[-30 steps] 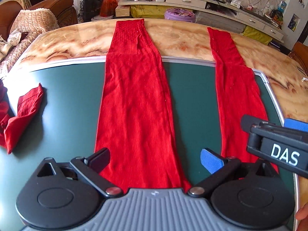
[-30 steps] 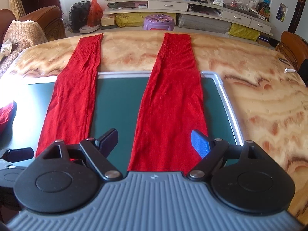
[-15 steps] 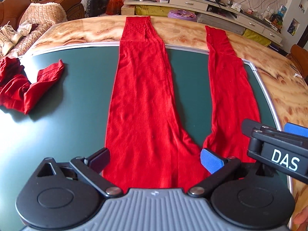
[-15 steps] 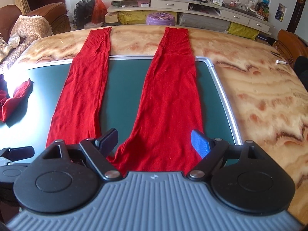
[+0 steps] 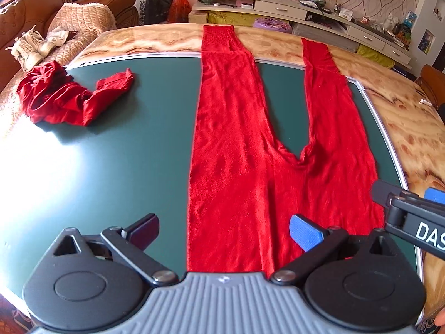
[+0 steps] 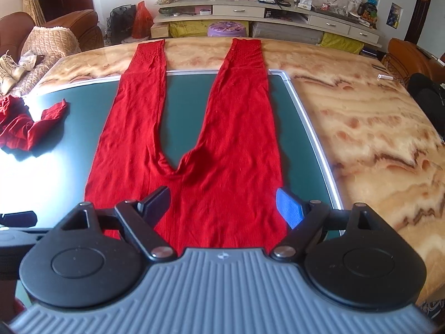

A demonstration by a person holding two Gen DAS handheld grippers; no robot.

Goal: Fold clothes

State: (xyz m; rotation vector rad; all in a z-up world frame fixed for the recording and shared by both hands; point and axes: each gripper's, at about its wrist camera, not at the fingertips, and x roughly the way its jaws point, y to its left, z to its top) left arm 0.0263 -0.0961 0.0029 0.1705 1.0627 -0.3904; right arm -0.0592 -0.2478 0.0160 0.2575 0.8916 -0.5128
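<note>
Red long pants [image 5: 236, 167] lie flat on the dark green mat [image 5: 139, 139], legs spread in a V toward the far edge; they also show in the right wrist view [image 6: 222, 144]. My left gripper [image 5: 224, 232] is open and empty above the waist end, over the left leg side. My right gripper [image 6: 224, 204] is open and empty above the waist end, over the right leg side; its fingers [image 5: 389, 197] show at the right of the left wrist view. The waistband is hidden under the gripper bodies.
A crumpled red garment [image 5: 66, 97] lies at the mat's far left; it also shows in the right wrist view [image 6: 25, 125]. The marble table [image 6: 375, 128] surrounds the mat. A sofa [image 5: 69, 19] stands at the left, shelves behind, a chair [image 6: 403, 55] at the right.
Both grippers have drawn back toward the near edge and up. The crotch and upper part of the pants have come into view. Both stay open.
</note>
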